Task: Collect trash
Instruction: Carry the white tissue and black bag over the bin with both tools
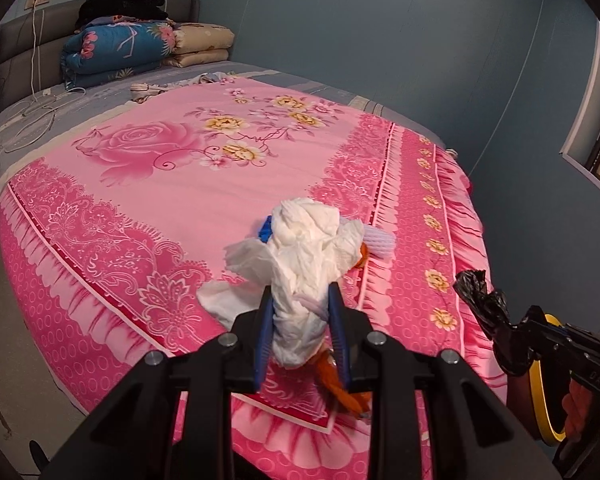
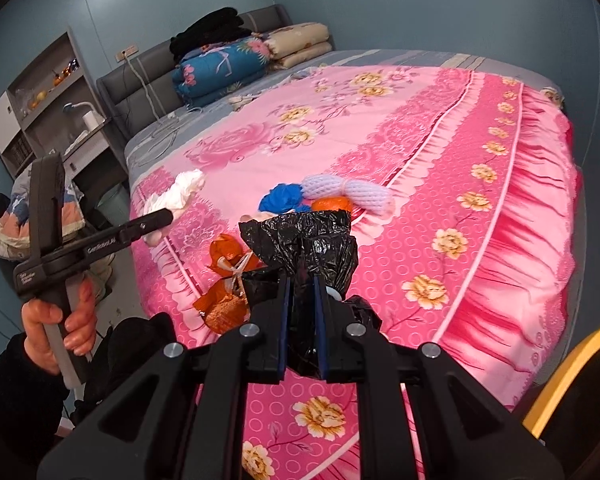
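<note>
My left gripper (image 1: pixel 300 304) is shut on a crumpled white tissue (image 1: pixel 304 252) and holds it above the pink bedspread (image 1: pixel 160 184); the tissue also shows in the right wrist view (image 2: pixel 180 192). My right gripper (image 2: pixel 302 292) is shut on a black trash bag (image 2: pixel 308 240), also seen in the left wrist view (image 1: pixel 484 304). On the bed lie an orange wrapper (image 2: pixel 224 280), a blue crumpled piece (image 2: pixel 280 198), a purple-white foam net (image 2: pixel 352 190) and an orange fruit-like item (image 2: pixel 332 204).
Folded quilts (image 2: pixel 228 64) and black clothes (image 2: pixel 212 28) sit at the headboard. White cables (image 1: pixel 36 108) lie on the grey sheet. A shelf and desk (image 2: pixel 52 112) stand left of the bed. A yellow rim (image 2: pixel 560 380) is at lower right.
</note>
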Demonstrator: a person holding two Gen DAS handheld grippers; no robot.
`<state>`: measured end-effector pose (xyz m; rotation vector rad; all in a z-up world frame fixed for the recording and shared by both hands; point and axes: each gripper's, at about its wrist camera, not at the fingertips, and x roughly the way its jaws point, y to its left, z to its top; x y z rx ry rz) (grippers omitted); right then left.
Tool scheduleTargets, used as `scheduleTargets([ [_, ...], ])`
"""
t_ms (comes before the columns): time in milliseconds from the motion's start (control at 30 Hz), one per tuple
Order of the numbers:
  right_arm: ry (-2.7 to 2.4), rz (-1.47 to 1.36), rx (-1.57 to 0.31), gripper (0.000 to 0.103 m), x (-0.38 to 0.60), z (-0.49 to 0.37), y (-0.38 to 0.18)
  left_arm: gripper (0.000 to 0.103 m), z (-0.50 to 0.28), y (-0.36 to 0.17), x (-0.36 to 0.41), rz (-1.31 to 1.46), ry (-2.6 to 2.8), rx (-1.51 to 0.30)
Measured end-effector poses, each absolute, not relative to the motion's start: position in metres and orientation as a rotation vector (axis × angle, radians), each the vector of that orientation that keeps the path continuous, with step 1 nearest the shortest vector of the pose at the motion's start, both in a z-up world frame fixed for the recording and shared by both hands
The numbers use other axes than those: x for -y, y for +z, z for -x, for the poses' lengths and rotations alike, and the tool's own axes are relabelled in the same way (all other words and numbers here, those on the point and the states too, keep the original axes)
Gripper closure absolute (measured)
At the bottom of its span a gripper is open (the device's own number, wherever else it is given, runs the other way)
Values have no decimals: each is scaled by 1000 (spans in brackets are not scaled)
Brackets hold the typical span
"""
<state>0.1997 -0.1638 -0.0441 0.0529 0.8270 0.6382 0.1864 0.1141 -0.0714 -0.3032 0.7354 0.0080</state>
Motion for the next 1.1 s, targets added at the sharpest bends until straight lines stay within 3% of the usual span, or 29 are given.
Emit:
scheduleTargets([
  [1100, 382, -203, -624, 92, 312, -168, 16, 79, -180, -20, 44, 182, -271, -724],
])
